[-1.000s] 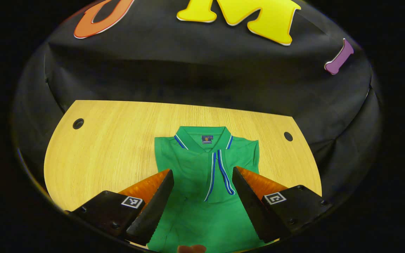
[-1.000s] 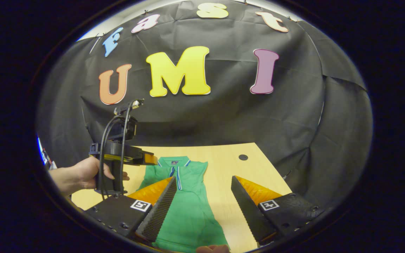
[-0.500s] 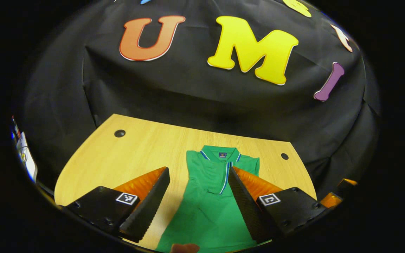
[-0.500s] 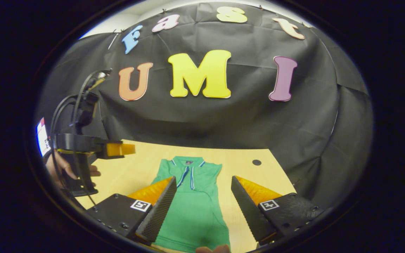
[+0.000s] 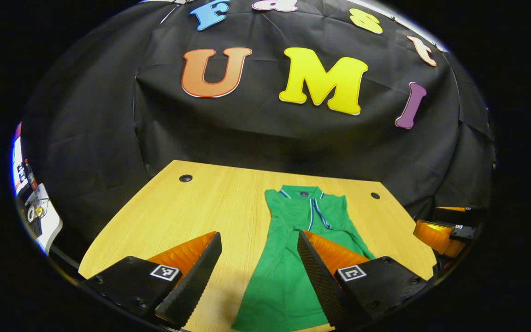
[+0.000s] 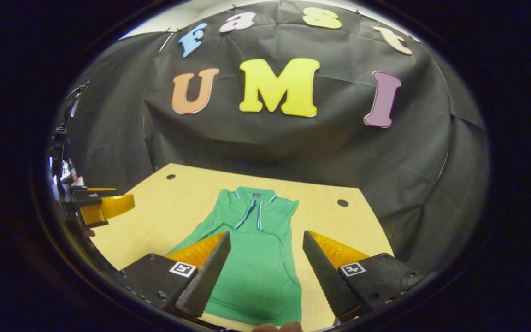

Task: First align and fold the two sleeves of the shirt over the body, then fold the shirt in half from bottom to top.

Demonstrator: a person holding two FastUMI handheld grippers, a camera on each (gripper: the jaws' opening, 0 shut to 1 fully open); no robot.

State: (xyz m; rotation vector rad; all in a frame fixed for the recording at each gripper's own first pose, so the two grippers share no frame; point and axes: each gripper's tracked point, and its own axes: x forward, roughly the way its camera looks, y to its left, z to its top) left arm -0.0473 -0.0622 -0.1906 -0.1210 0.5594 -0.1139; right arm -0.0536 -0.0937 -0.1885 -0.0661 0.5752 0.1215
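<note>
Left tool (image 5: 259, 272): jaws wide apart, nothing between them, held up off the worktop (image 5: 178, 216); it looks down the left side of the shirt (image 5: 293, 258).
Right tool (image 6: 265, 272): also gaping and empty, hanging over the near part of the shirt (image 6: 251, 263) (hem end, by the look of it).
Shirt: green, flat on the worktop, collar (image 5: 301, 191) at the far end and hem toward the near edge, so its long axis runs near to far, almost straight along both tools' line of sight.
Sleeves: they look already laid in over the body, though one flap of cloth (image 6: 196, 233) angles out to the left in the right gripper view; I cannot tell whether that is a sleeve or a side fold.
Key relation: the hem lies nearest both tools, below and just ahead of the fingertips; left tool is closer to the left hem corner, right tool to the right one.
Likely step: the bottom-to-top fold, each tool dropping to its own corner.
In the way: nothing lying between the tools and the hem; two small round holes (image 5: 185, 178) in the worktop sit far off, well apart from the shirt.
Risk: a thin hem can slip out of one jaw.
</note>
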